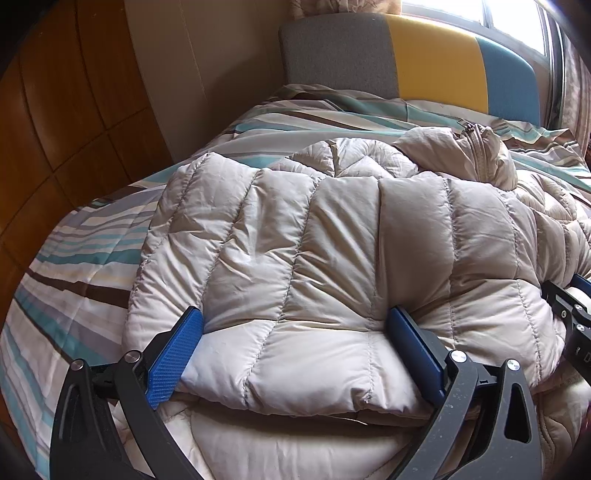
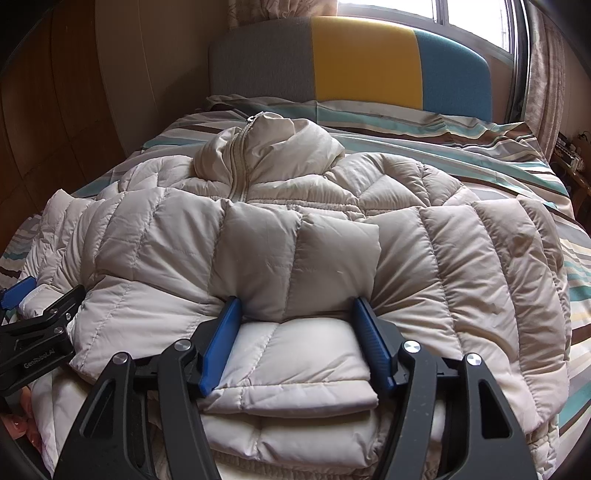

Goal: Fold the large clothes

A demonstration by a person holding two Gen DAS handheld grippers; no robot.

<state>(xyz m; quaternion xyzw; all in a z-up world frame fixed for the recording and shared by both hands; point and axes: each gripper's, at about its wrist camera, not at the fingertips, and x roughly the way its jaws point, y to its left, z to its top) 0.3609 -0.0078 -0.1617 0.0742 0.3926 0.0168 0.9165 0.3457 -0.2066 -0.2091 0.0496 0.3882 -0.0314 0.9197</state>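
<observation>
Straddling the folded puffer jacket (image 1: pixel 295 229) hem on the striped bedding (image 1: pixel 85 236), left claw (image 1: pixel 295 325) and right claw (image 2: pixel 295 314), both spread wide, gripping nothing.

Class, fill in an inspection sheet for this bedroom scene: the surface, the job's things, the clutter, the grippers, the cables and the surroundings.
Surface: bed with a striped duvet, rumpled near the headboard.
Job's things: beige puffer jacket lying on the duvet, zipped collar toward the headboard, near hem doubled over in layers.
Clutter: nothing seen.
Grippers: left gripper open, blue fingers astride the folded hem; right gripper open, fingers pressing into a bunched section of the hem.
Cables: nothing seen.
Surroundings: headboard in grey, yellow and blue panels; window with curtains behind it; wooden wardrobe on the left.
</observation>
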